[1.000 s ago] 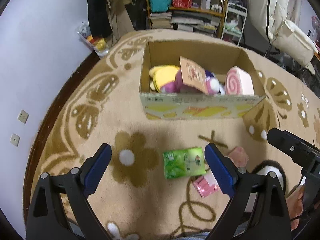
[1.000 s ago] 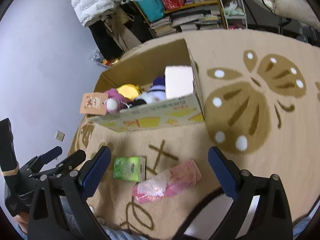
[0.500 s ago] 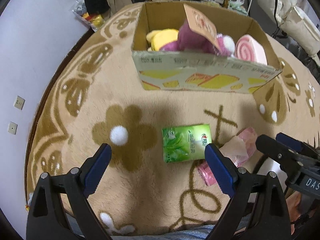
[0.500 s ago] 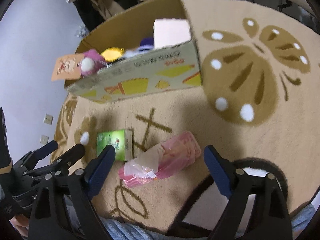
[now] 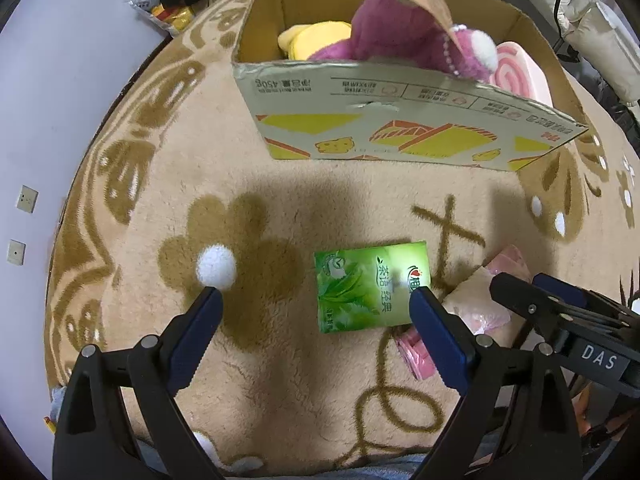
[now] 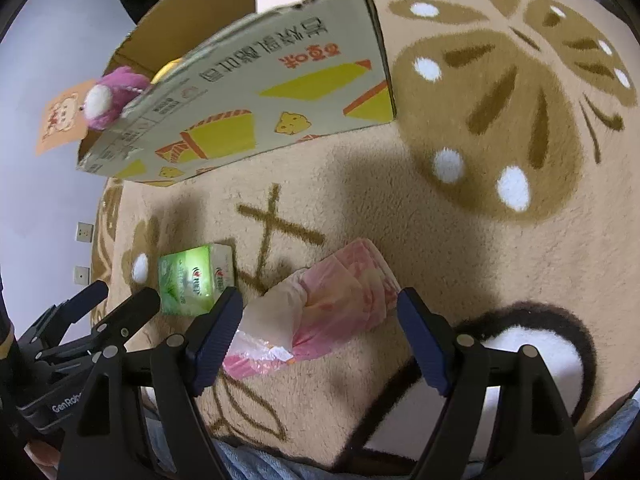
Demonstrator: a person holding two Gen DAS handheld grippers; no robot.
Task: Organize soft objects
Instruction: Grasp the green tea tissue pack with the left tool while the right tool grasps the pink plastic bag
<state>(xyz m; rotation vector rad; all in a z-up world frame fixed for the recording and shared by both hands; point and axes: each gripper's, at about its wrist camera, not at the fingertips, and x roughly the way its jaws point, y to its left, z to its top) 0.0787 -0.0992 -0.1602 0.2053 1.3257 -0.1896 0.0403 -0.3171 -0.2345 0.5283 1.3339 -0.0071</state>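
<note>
Lowered closer to rug [image 5: 280,184]; both hand-held grippers over two loose packs.
Boxed in open cardboard box [image 5: 400,132]: purple plush toy [image 5: 400,32]. Pending: green tissue pack [image 5: 370,286] under wide left hand-held gripper [image 5: 314,300]; pink plastic-wrapped pack [image 6: 340,300] between closing right hand-held gripper [image 6: 320,300], ungripped.

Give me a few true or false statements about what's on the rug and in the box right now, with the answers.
1. The green tissue pack lies on the rug, outside the cardboard box. True.
2. The purple plush toy lies on the rug beside the box. False: it sits inside the box.
3. The pink plastic pack lies between the right gripper's closing jaws, not yet pinched. True.
4. The left gripper is shut on the green pack. False: it is open, nothing clamped.
5. The box is empty. False: it holds soft toys.
</note>
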